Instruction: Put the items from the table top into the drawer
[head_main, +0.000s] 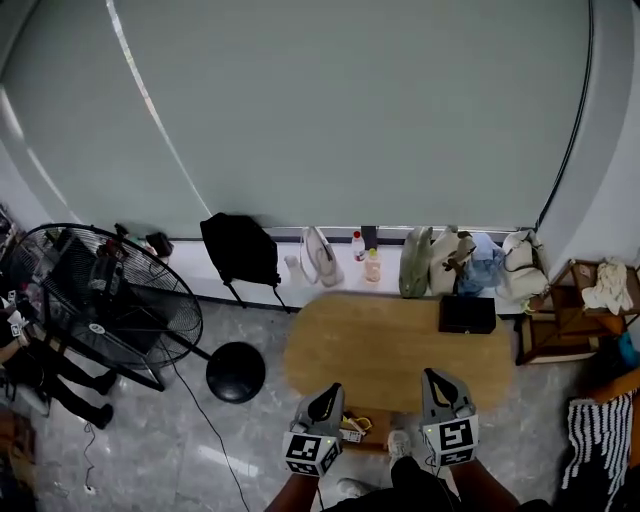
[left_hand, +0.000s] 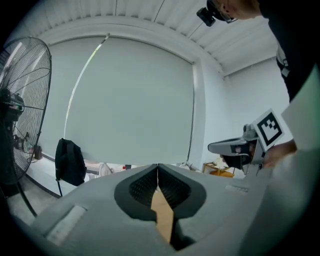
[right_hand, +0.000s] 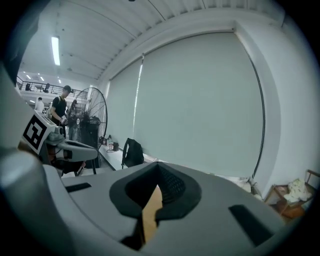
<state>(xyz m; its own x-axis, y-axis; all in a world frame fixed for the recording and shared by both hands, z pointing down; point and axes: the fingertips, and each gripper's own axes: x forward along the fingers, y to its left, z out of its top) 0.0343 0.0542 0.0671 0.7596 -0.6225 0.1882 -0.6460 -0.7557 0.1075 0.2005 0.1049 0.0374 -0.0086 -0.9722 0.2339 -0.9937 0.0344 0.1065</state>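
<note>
Left hand-held gripper (head_main: 328, 392): hovering over the near edge, jaws pressing together, empty.
Right hand-held gripper (head_main: 434, 377): likewise shut – nothing being carried.
Counter (head_main: 380, 355): bearing a black box (head_main: 467, 314), probably waiting to be stowed.

No readable text, brand or number anywhere. Only signs are black-and-white square coded markers, no letters, on the cube of the left gripper (head_main: 327, 392) and the cube of the right gripper (head_main: 436, 377). Each gripper view also catches the other gripper's marker at its side edge. White bottle (head_main: 358, 246) and orange bottle (head_main: 372, 266) stand on the ledge past the table's (head_main: 390, 350) far edge; labels are too small to read. Black box (head_main: 467, 315) at the table's far right corner shows no print.
</note>
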